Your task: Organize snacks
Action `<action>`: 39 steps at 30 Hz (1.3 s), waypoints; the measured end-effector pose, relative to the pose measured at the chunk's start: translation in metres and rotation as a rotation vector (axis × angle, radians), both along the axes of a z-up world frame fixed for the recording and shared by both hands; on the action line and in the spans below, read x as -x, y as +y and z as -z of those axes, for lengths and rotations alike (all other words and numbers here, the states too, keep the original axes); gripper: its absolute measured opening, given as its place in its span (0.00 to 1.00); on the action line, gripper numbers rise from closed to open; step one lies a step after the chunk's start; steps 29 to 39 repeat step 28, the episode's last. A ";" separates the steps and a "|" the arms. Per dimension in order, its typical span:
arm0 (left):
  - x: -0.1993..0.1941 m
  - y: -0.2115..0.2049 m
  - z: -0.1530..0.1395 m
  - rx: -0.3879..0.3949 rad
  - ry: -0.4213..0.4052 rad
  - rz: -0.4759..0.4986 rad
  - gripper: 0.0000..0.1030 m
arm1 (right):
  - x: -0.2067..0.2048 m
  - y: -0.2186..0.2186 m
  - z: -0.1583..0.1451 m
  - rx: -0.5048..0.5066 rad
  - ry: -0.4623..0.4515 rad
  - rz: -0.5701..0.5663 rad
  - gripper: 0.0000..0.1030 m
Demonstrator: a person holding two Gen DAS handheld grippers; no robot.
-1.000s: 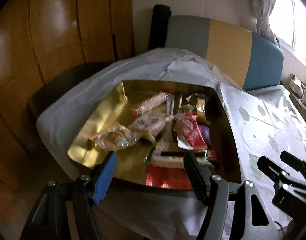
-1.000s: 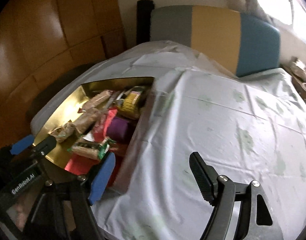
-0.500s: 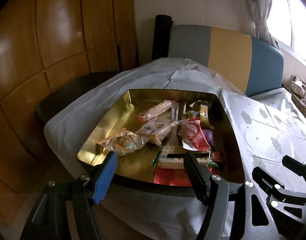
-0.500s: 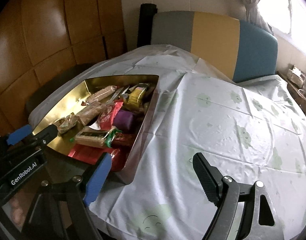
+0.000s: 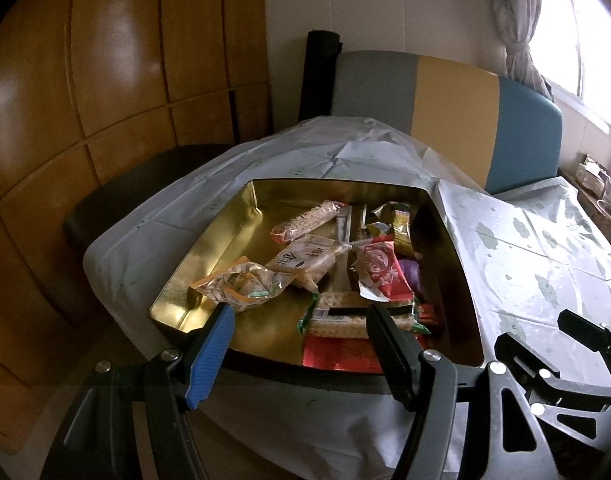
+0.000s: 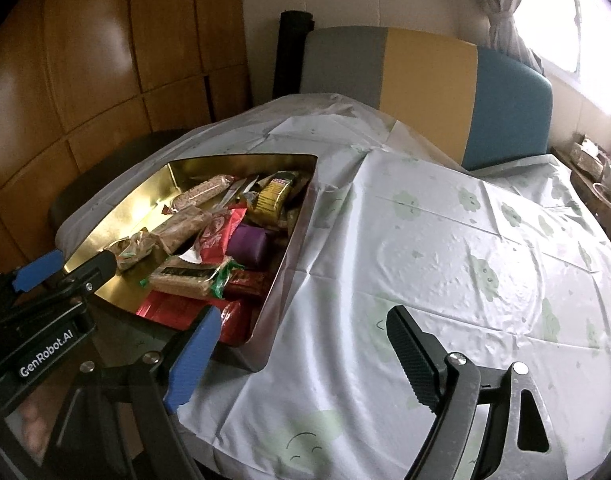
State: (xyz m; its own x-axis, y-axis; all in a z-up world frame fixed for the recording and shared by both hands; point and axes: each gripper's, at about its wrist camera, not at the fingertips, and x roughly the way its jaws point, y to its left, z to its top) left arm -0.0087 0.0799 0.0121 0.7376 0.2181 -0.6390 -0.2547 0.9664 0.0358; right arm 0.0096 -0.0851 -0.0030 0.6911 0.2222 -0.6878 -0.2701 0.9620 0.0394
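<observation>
One gold tin (image 5: 209, 264) sits at the table's left edge on the cloud-print cloth (image 6: 445, 240), w/ approx ten snack packs inside: peanut bag (image 5: 245, 286), cracker pack (image 5: 345, 318), red wrapper (image 5: 379, 270), purple item (image 6: 247, 244) half buried. Pile overlaps, exact count unclear. Left gripper (image 5: 301, 344) fingers wide, empty, just short of the tin. Right gripper (image 6: 305, 356) wide, empty, over cloth.
</observation>
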 end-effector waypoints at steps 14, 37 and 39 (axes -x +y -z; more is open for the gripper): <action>0.000 0.000 -0.001 0.004 -0.001 0.004 0.67 | 0.000 0.003 0.001 0.006 -0.001 -0.007 0.85; 0.000 0.008 -0.014 0.001 -0.058 0.008 0.46 | -0.002 -0.001 0.001 -0.008 0.009 -0.009 0.87; 0.000 0.008 -0.014 0.001 -0.058 0.008 0.46 | -0.002 -0.001 0.001 -0.008 0.009 -0.009 0.87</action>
